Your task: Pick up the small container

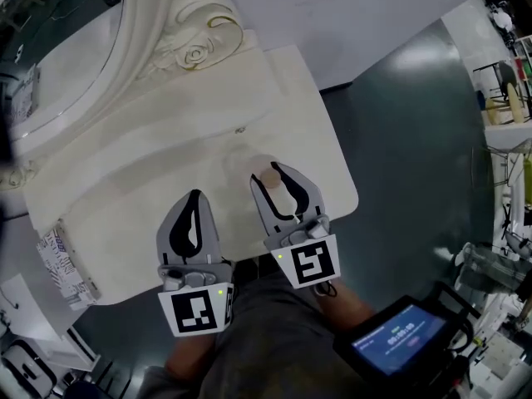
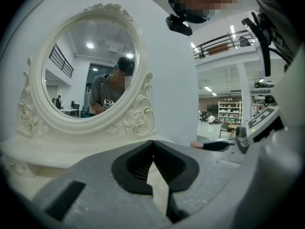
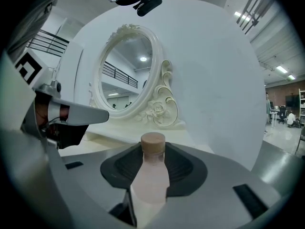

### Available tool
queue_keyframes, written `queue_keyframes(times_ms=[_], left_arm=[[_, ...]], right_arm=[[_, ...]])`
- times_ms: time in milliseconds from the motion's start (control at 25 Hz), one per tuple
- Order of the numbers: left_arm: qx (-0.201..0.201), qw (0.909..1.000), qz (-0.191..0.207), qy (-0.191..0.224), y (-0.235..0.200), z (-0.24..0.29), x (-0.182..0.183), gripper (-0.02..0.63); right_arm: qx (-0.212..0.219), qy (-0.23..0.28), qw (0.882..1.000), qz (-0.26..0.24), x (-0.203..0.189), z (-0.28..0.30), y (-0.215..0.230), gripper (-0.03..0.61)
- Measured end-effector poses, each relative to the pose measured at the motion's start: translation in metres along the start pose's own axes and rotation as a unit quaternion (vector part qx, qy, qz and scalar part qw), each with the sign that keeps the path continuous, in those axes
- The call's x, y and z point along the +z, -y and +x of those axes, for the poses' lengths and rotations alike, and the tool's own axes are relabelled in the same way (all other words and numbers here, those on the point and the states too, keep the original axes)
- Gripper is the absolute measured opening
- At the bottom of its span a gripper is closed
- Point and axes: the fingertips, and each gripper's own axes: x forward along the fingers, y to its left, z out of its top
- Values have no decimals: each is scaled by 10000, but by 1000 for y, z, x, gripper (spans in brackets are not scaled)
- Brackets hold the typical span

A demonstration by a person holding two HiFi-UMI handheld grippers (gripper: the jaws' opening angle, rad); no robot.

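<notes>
Square-marked cubes on two hand-held grippers sit closest to the head camera, above the person's lap at the front edge of a cream dressing table (image 1: 150, 152). The right gripper (image 1: 272, 179) has its gray jaws pressed on either side of a small pale-pink bottle (image 3: 151, 178) with a tan cap (image 3: 153, 144). The bottle stands upright between the black ribbed pads, its cap clearing the jaw tips. Seen from the head, the cap lies over the front middle of the tabletop. The jaws hide the bottle's base, so it cannot be told whether it touches the surface.

The left gripper (image 2: 153, 141) hangs just beside the right one, on the person's left, with its jaw tips touching each other and nothing between them. Only pale tabletop shows through the narrow slit lower down between the pads.

At the back of the table rises an oval mirror (image 2: 90, 66) in an ornate cream frame with a carved rose (image 2: 139, 119). Its glass reflects a person in a cap. A printed box (image 1: 60, 264) sits off the table's left corner. A device with a lit blue screen (image 1: 397, 337) is at the lower right, over a dark glossy floor (image 1: 416, 123).
</notes>
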Motion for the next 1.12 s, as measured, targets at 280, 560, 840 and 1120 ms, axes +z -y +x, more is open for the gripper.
queue_keyframes(times_ms=[280,560,840,1120], left_arm=[[44,9990,176,407,3,-14,33,15],[212,9967,292,724,-11,-27,62,15],[157,9944,348,981,-10,-41,81,15],[137,9936,374,1054,-12,-47,84,15]], right_arm=[[-23,395,9990,-186,45,-17,0,144],[-46,729,9964,-425,85,-30,-7,144],[-106,955,9938,-561,109,-44,-16,144],[-134,940,9937,-599,107,-47,-20,144]])
